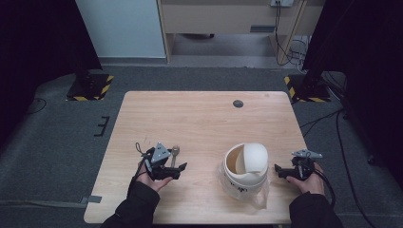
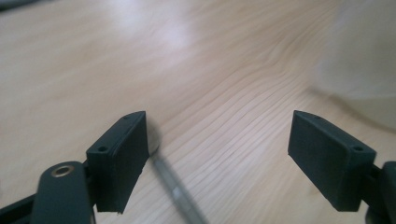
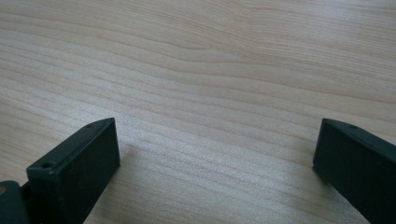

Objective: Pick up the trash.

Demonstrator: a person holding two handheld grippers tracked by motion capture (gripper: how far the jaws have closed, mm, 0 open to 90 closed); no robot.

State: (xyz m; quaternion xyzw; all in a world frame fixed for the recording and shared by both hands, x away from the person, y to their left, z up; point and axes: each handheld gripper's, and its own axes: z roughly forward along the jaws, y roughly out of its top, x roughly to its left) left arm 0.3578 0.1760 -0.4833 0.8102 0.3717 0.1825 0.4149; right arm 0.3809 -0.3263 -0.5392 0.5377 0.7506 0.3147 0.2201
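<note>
On the wooden table (image 1: 199, 118) a white tub (image 1: 243, 175) stands at the front right, its rounded lid (image 1: 254, 157) tipped up on the rim. A small metal spoon-like tool (image 1: 175, 154) lies just beyond my left gripper (image 1: 181, 171). In the left gripper view the jaws of my left gripper (image 2: 219, 130) stand wide apart, low over the wood. The tool's grey handle (image 2: 180, 193) lies between them, close to the left jaw and not pressed. My right gripper (image 1: 278, 172) rests right of the tub, and the right gripper view shows its (image 3: 217, 144) jaws wide apart over bare wood.
Clear plastic film (image 1: 260, 197) lies around the tub's base. A dark round plug (image 1: 238, 103) sits near the table's far edge. The tub shows blurred at the upper right (image 2: 364, 56) of the left gripper view. Grey carpet and stand feet with hazard stripes (image 1: 90, 88) surround the table.
</note>
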